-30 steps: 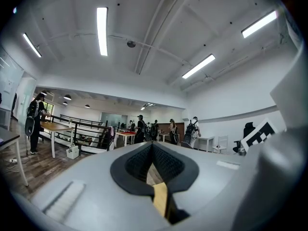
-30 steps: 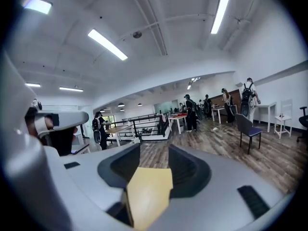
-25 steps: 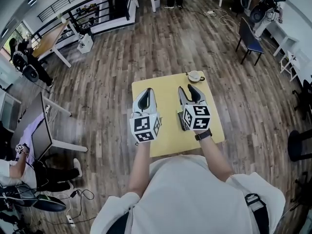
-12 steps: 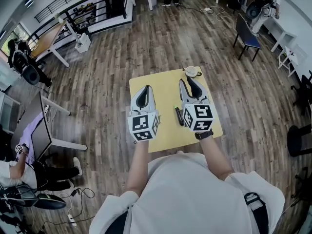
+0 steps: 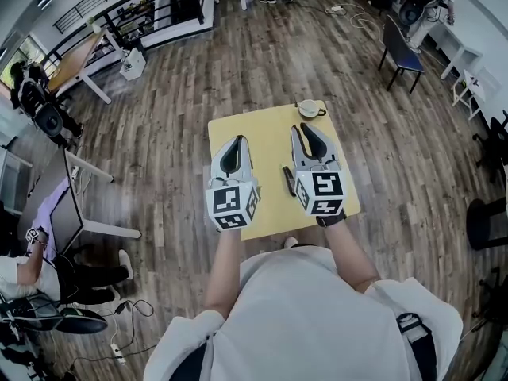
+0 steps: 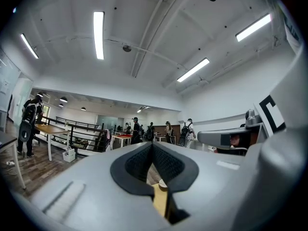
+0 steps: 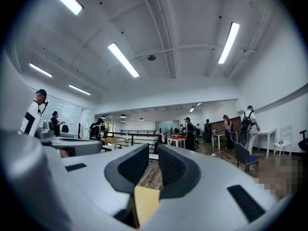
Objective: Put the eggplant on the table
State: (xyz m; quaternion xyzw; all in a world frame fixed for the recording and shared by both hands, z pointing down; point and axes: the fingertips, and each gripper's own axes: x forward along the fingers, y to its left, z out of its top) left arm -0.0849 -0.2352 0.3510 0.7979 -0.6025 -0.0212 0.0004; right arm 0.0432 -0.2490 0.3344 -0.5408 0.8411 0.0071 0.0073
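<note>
The eggplant [image 5: 286, 180], dark and slim, lies on the yellow table [image 5: 262, 129], just left of my right gripper's body and free of its jaws. My right gripper [image 5: 305, 130] is held level above the table, pointing toward its far edge. Its jaws are closing, and a narrow gap between the pads [image 7: 171, 165] holds nothing. My left gripper [image 5: 233, 143] hovers level over the table's left half. Its black pads [image 6: 166, 162] meet at the tips with nothing between them.
A white cup [image 5: 309, 109] on a saucer stands at the table's far right edge. Wooden floor surrounds the small table. A blue chair [image 5: 401, 52] stands far right, desks and several people farther off.
My right gripper has come up off the eggplant, which now lies uncovered beside it, and its jaws have narrowed. The left gripper has shifted slightly.
</note>
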